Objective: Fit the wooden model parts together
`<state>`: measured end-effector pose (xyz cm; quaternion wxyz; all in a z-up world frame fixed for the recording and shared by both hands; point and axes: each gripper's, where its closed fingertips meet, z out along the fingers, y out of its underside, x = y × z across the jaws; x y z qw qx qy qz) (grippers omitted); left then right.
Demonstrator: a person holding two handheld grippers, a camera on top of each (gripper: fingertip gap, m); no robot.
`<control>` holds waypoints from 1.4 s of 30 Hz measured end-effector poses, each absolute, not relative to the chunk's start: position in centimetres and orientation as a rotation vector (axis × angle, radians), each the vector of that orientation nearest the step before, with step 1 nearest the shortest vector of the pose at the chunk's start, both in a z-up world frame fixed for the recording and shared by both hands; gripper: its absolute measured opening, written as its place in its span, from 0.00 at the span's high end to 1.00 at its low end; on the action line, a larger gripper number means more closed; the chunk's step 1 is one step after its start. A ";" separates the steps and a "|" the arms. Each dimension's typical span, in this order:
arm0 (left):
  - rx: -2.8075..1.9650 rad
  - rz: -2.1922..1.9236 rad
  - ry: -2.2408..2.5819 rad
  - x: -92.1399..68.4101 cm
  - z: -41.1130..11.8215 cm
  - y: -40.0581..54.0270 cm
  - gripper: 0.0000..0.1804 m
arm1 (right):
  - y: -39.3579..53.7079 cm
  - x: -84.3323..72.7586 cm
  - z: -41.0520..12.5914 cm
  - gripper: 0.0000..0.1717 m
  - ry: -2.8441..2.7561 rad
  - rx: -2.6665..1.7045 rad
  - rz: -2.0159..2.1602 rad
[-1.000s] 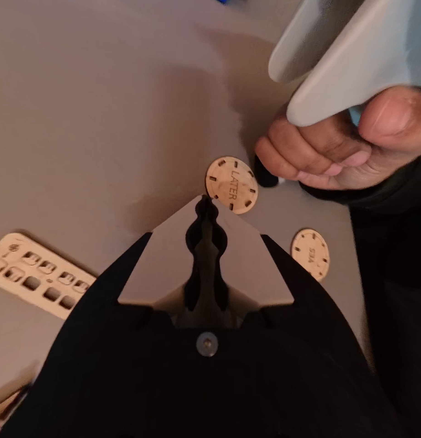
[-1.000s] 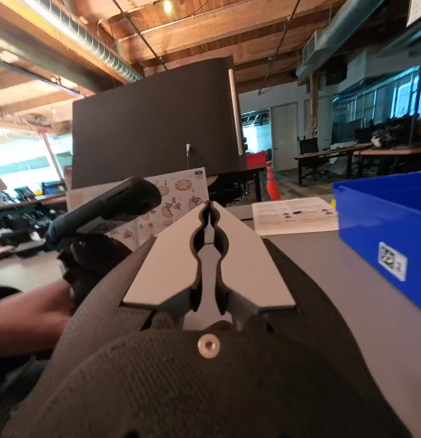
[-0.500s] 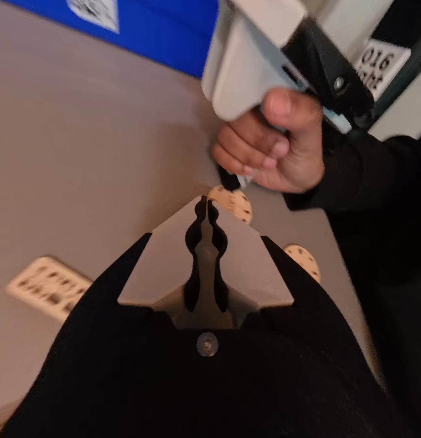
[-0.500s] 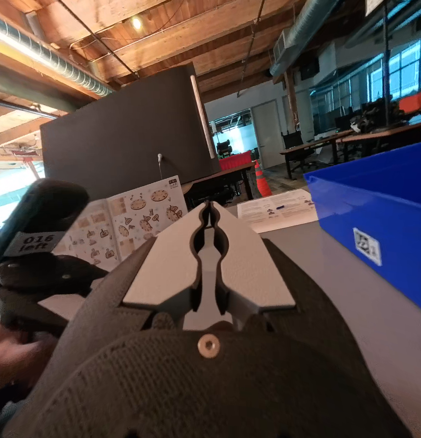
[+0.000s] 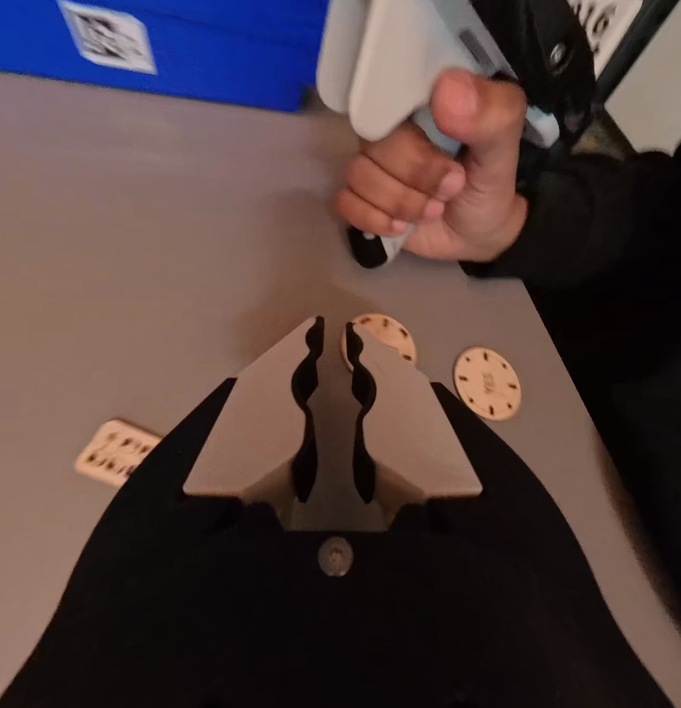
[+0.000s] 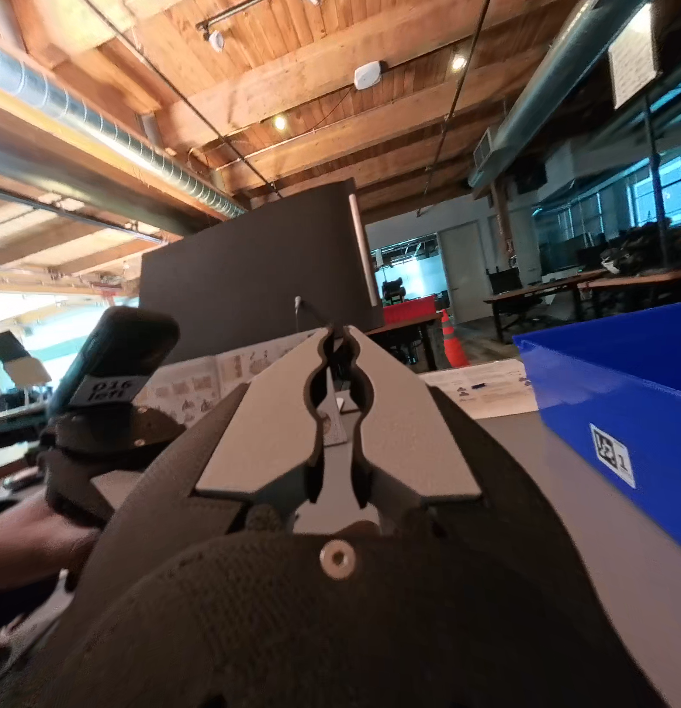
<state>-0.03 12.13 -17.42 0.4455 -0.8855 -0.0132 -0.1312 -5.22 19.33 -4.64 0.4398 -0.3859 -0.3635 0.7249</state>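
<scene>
In the left wrist view my left gripper hovers over the grey table. Its jaws are a little apart with nothing between them. A round wooden disc lies flat just right of the tips, partly hidden under the right finger. A second disc lies further right. A slotted rectangular wooden piece lies to the left. My right gripper points level across the table. Its tips are practically shut, a sliver apart, and empty. A hand holds it, seen in the left wrist view.
A blue bin stands at the table's far side; it also shows in the right wrist view. A folded picture sheet, a printed paper and a dark upright panel stand beyond. The table's edge runs along the right. Some 15 centimetres of space lies between my two pairs of fingers. My right tips are about 20 centimetres from the slotted rectangular wooden piece, my left tips only 12 centimetres.
My left gripper pulled back and tilted up from the discs, and its jaws went from shut to slightly apart. My right gripper tilted upward; its tips parted by a sliver.
</scene>
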 end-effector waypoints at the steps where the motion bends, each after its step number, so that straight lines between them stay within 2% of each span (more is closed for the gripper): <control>1: -2.236 -0.350 0.023 1.0 -18.1 12.1 0.95 | 18.7 -4.5 -4.9 0.98 -0.939 -0.938 1.788; 5: -2.398 -0.374 0.160 3.4 -20.5 11.6 0.99 | 14.9 -2.0 -5.1 1.00 -1.064 -0.808 1.784; 8: -2.463 -0.423 0.167 4.4 -21.4 11.4 0.99 | 13.0 -1.4 -5.1 1.00 -1.100 -0.788 1.827; 20: -2.357 -0.721 -0.142 4.6 -21.3 11.8 1.00 | 14.9 -4.3 -7.2 1.00 -1.089 -1.169 1.804; 24: -2.381 -0.713 -0.187 4.6 -21.3 11.8 1.00 | 15.3 -5.8 -7.2 1.00 -1.056 -1.244 1.776; 31: -2.376 -0.608 -0.159 4.4 -21.3 12.0 1.00 | 16.4 -8.0 -10.1 1.00 -1.041 -1.452 1.694; 34: -2.372 -0.605 -0.168 4.4 -21.4 12.0 1.00 | 16.7 -7.9 -9.7 1.00 -1.038 -1.406 1.640; 39: -2.349 -0.616 -0.219 4.3 -21.3 12.2 1.00 | 14.8 -6.0 -6.5 1.00 -1.039 -1.060 1.509; 42: -2.345 -0.581 -0.231 4.0 -21.4 12.5 1.00 | 12.6 -5.6 -7.3 1.00 -1.119 -0.948 1.402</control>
